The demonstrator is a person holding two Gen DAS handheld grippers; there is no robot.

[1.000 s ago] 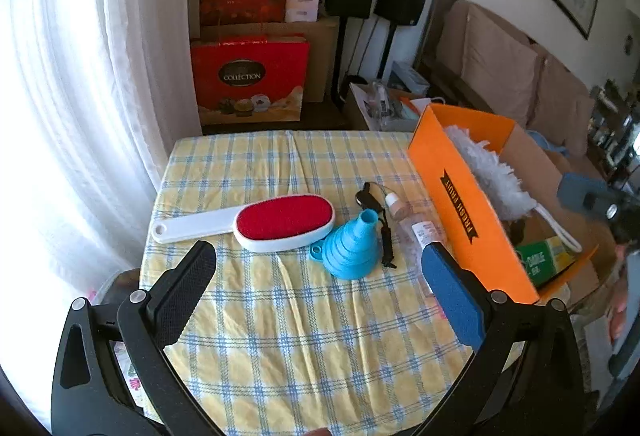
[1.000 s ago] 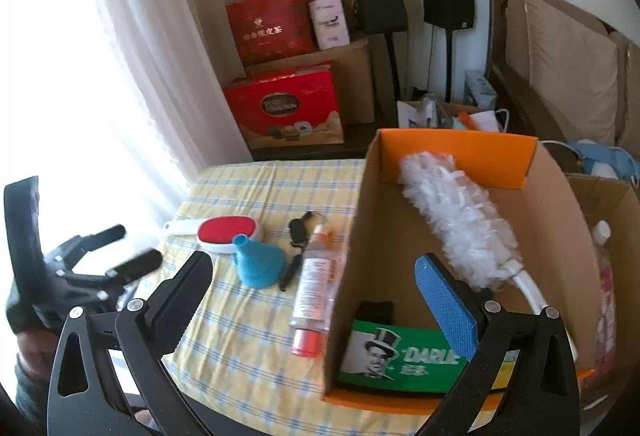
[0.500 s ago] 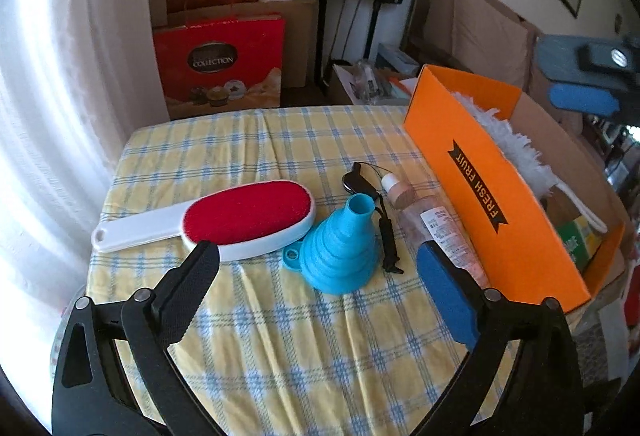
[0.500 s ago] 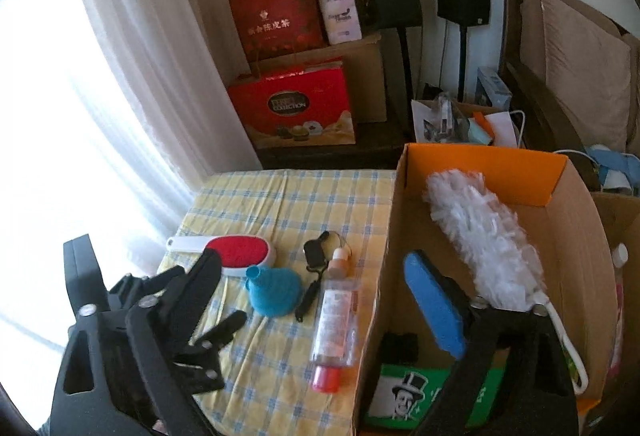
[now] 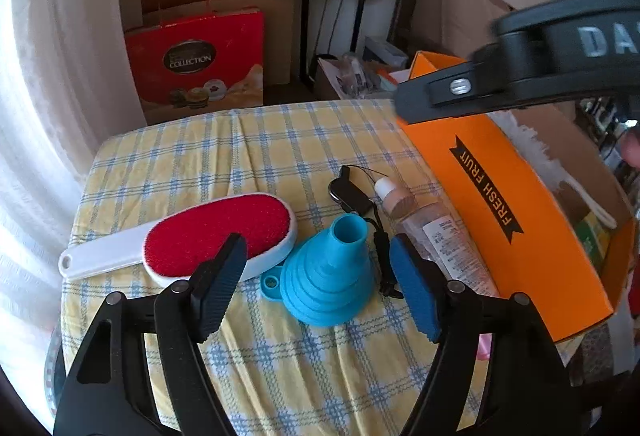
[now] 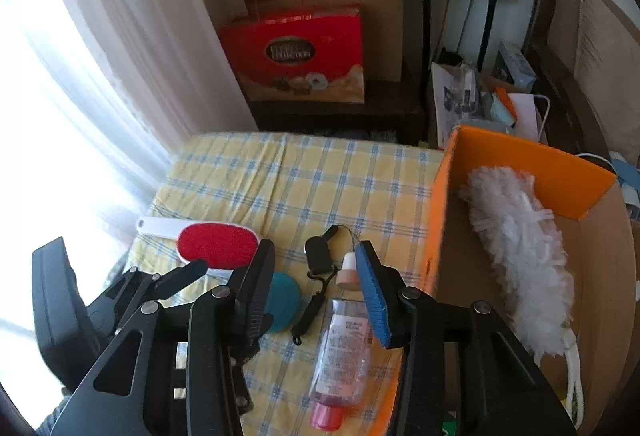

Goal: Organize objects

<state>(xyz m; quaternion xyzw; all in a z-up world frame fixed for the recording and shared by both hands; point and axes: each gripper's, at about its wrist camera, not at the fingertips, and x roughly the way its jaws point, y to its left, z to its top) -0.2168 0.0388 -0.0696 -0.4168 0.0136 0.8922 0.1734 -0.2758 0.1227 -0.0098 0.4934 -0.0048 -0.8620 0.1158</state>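
Jaws of the left gripper (image 5: 316,286), just narrowing yet spread and empty, bracket the funnel (image 5: 330,276) dead ahead, spout up; right gripper (image 6: 316,294) nears the bottle (image 6: 344,348).

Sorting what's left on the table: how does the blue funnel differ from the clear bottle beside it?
The blue funnel stands upright on its wide mouth; the clear bottle lies on its side. The funnel is opaque, ribbed and conical; the bottle is transparent, long and labelled, with a pink cap at one end. Both rest on the checked tablecloth, outside the orange box.
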